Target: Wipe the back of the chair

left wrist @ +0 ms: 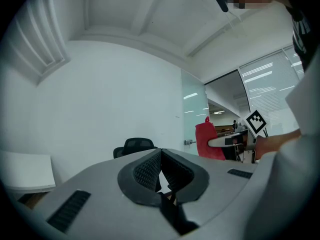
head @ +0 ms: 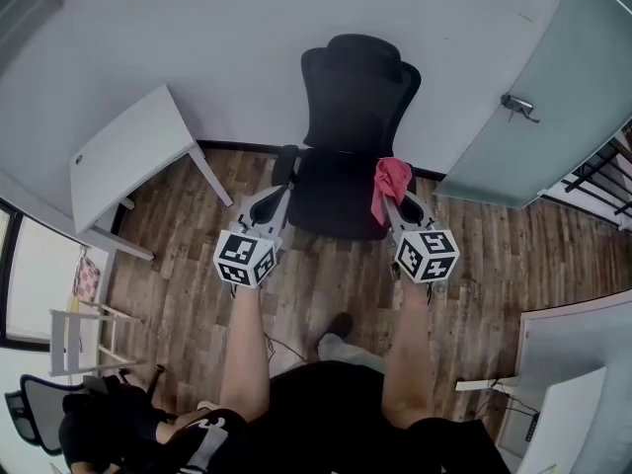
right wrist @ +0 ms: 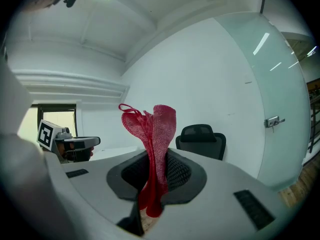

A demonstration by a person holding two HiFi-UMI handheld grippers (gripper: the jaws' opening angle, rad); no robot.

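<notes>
- Person's forearms (head: 247,349), bare, reach forward from the bottom edge of the head view, above dark clothing and a shoe (head: 336,326) on the wood-plank floor (head: 188,294).
- Left gripper (head: 278,196): its jaws are drawn together, the ribbed pads (left wrist: 146,170) meet at their tips, and nothing lies between them. It is level with the other gripper and points at the chair.
- Right gripper (head: 397,203): its jaws are clamped on a red cloth (right wrist: 156,134). The cloth stands up in a bunched fold above the pads, and a shorter end hangs below them.
- In the left gripper view the red cloth (left wrist: 209,141) shows at the right, hanging from the other gripper.
- Black office chair (head: 351,136) stands just ahead of both grippers, seat toward the person and backrest (head: 357,82) toward the wall. Both gripper views show it apart from the cloth.
- White table (head: 123,161) stands left of the chair, against the wall.
- Frosted glass door (head: 548,87) with a metal handle (head: 518,105) is at the right.
- White wall (head: 237,38) closes the scene behind the chair.
</notes>
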